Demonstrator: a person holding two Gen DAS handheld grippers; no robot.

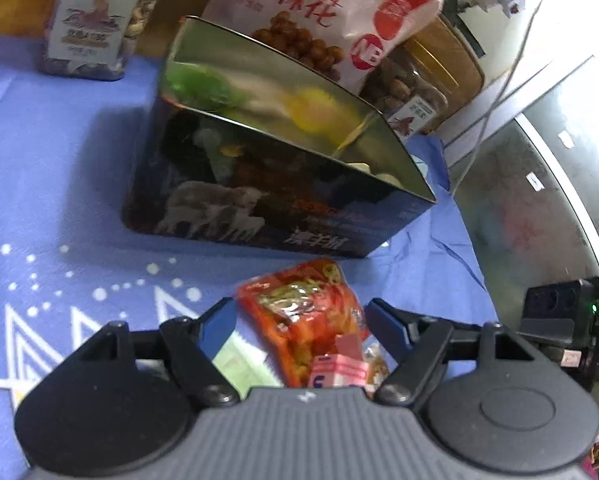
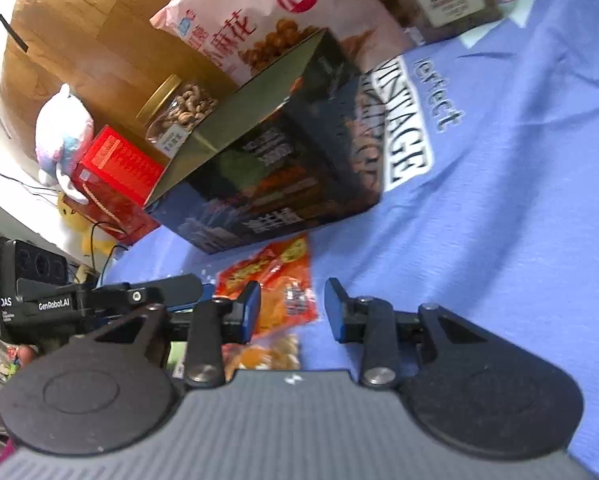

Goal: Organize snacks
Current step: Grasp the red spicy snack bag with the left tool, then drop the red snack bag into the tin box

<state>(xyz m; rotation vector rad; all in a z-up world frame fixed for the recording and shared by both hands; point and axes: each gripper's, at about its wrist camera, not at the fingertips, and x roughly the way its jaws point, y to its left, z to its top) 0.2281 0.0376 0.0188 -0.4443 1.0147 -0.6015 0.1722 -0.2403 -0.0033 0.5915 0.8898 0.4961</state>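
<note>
An open dark tin box (image 1: 267,184) with animal pictures stands on the blue cloth (image 1: 59,168); snacks show inside it. It also shows in the right wrist view (image 2: 283,168). A red-orange snack packet (image 1: 303,312) lies on the cloth just in front of the box. My left gripper (image 1: 299,320) is open, its jaws either side of the packet, apart from it. A small pink packet (image 1: 339,372) and a green one (image 1: 239,364) lie below. My right gripper (image 2: 291,304) is open over the same red packet (image 2: 275,276).
A large pink snack bag (image 1: 327,12) leans behind the box. Nut jars (image 1: 91,20) stand at the back; one (image 2: 179,108) lies beside a red carton (image 2: 119,168). A glass table edge (image 1: 539,200) lies right. The other gripper's body (image 2: 31,280) is close on the left.
</note>
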